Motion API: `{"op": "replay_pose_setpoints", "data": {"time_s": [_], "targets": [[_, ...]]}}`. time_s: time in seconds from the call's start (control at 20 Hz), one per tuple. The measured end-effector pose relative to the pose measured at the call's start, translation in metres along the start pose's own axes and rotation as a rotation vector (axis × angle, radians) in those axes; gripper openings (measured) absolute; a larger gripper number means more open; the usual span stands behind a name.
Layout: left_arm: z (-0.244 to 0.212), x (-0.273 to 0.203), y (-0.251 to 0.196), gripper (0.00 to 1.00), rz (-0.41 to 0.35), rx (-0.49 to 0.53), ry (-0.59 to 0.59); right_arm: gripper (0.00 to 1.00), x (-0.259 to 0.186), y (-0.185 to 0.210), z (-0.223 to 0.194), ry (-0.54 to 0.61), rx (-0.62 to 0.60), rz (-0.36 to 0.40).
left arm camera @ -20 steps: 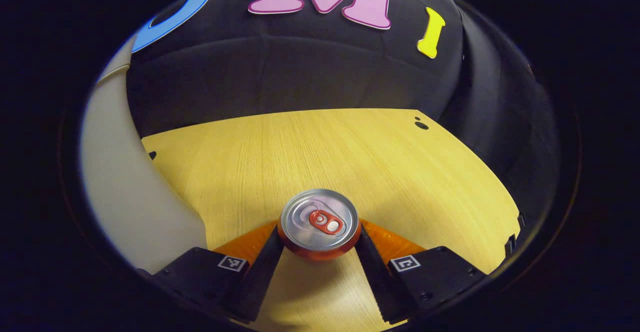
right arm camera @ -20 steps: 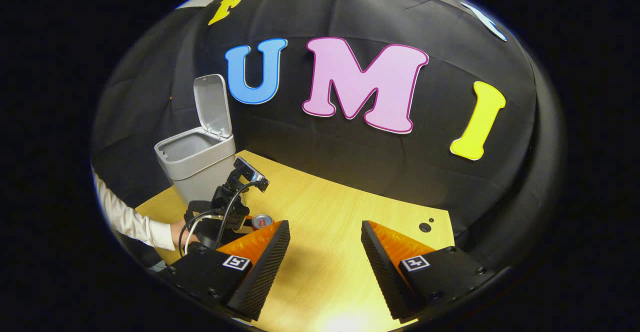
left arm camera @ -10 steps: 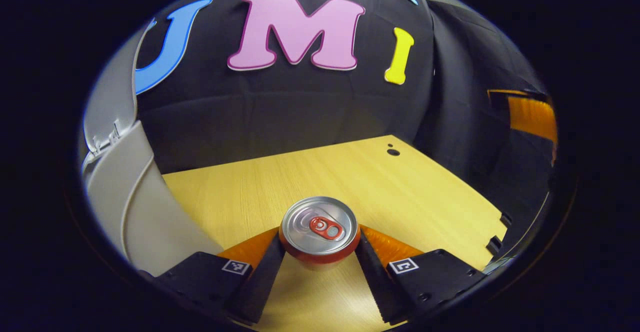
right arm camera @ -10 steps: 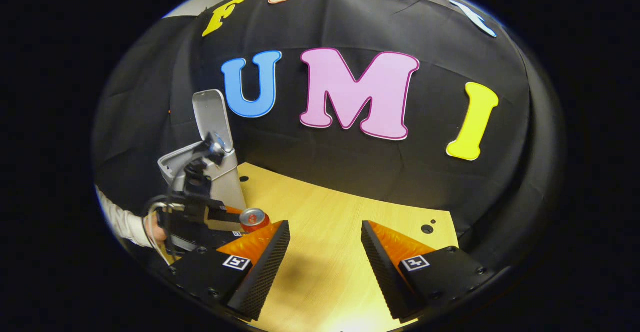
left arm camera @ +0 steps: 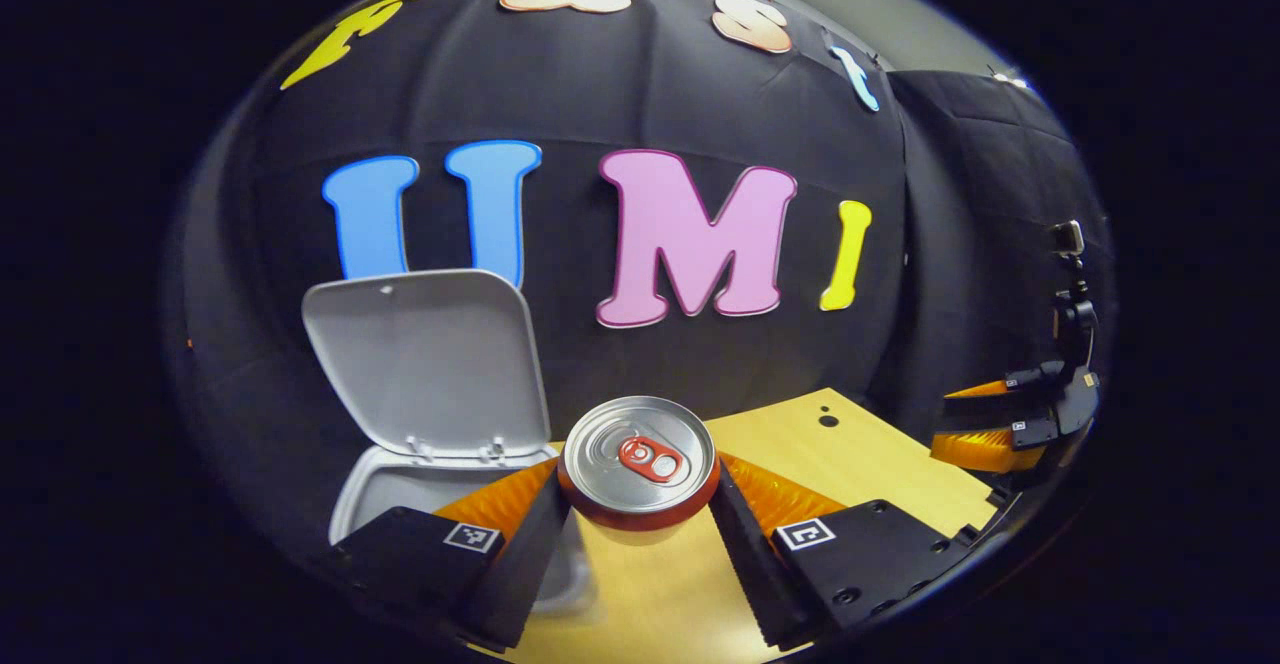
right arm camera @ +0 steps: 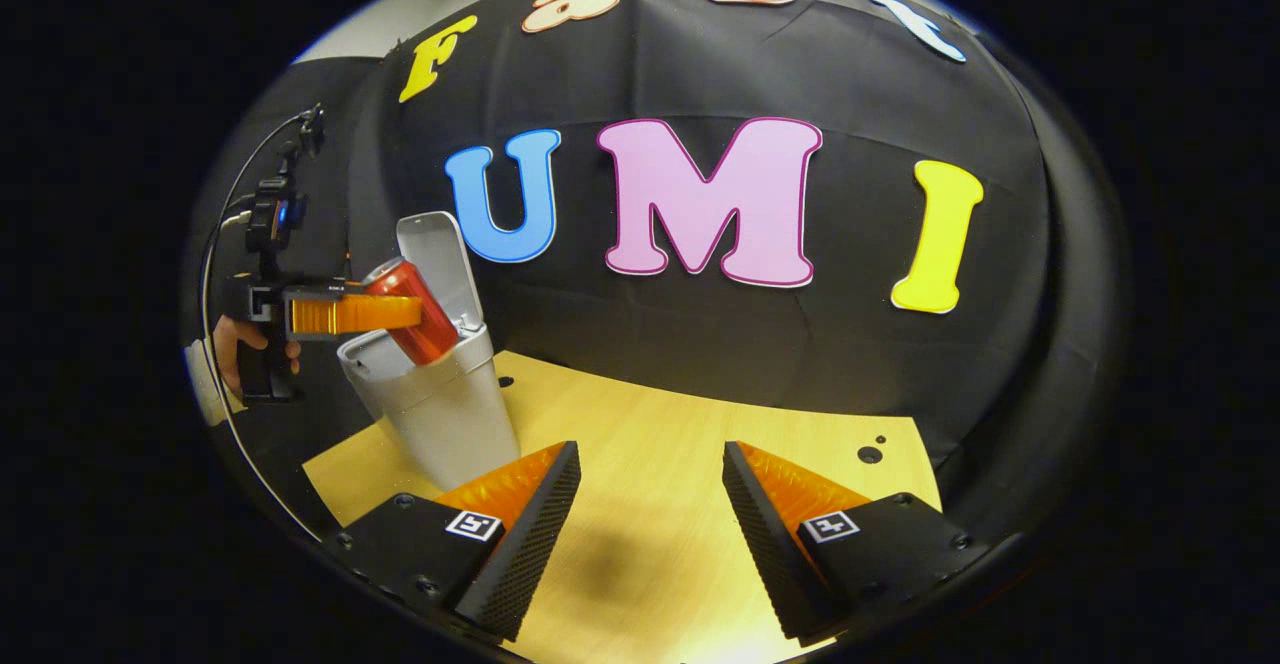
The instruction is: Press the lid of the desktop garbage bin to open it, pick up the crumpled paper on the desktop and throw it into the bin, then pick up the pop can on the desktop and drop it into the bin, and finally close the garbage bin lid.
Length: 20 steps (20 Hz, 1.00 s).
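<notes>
1. The wooden table [right arm camera: 660, 464] is the largest thing, pale yellow with a fine grain, filling the lower half of the right gripper view; two small dark holes sit near its far corner at about 4 o'clock

2. The garbage bin [right arm camera: 450, 424] is light grey plastic with tapering walls. It stands on the table at about 8 o'clock in the right gripper view. In the left gripper view its open mouth [left arm camera: 400, 494] lies at 7 o'clock, partly behind the near finger

3. The bin lid [left arm camera: 425, 354] is raised, hinged at the back rim and standing close to upright, its pale inner face turned toward the left gripper view at about 9 o'clock

4. The left gripper [left arm camera: 640, 514] is closed on the pop can, both fingers pressing its sides. In the right gripper view it appears at 9 o'clock [right arm camera: 400, 316], held by a hand [right arm camera: 235, 349], up beside the bin's rim

5. The right gripper [right arm camera: 650, 534] is spread wide with nothing between its fingers, low over the table at 6 o'clock. It also shows at 3 o'clock in the left gripper view [left arm camera: 1000, 414]

6. The pop can [left arm camera: 640, 464] is red with a silver top and a red tab. In the right gripper view it [right arm camera: 410, 309] is tilted, held in the air at the bin's opening, in front of the lid
</notes>
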<state>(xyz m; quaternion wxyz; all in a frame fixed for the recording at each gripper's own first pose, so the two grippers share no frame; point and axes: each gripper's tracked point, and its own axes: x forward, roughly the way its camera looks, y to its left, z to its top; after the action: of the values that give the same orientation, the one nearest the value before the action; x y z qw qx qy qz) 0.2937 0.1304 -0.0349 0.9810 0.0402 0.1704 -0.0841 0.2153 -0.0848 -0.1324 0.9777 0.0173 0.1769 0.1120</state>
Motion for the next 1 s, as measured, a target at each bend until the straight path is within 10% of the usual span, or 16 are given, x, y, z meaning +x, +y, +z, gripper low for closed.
{"op": "replay_pose_setpoints", "data": {"time_s": [0.4,1.0], "targets": [[-0.059,0.002,0.086,0.88,0.185,-0.098,0.146,0.91,-0.005,-0.008,-0.018,0.036,0.09,-0.03],[0.129,0.029,0.126,0.9,0.264,-0.052,-0.233,0.9,-0.017,-0.015,-0.017,0.028,0.093,-0.057]]}}
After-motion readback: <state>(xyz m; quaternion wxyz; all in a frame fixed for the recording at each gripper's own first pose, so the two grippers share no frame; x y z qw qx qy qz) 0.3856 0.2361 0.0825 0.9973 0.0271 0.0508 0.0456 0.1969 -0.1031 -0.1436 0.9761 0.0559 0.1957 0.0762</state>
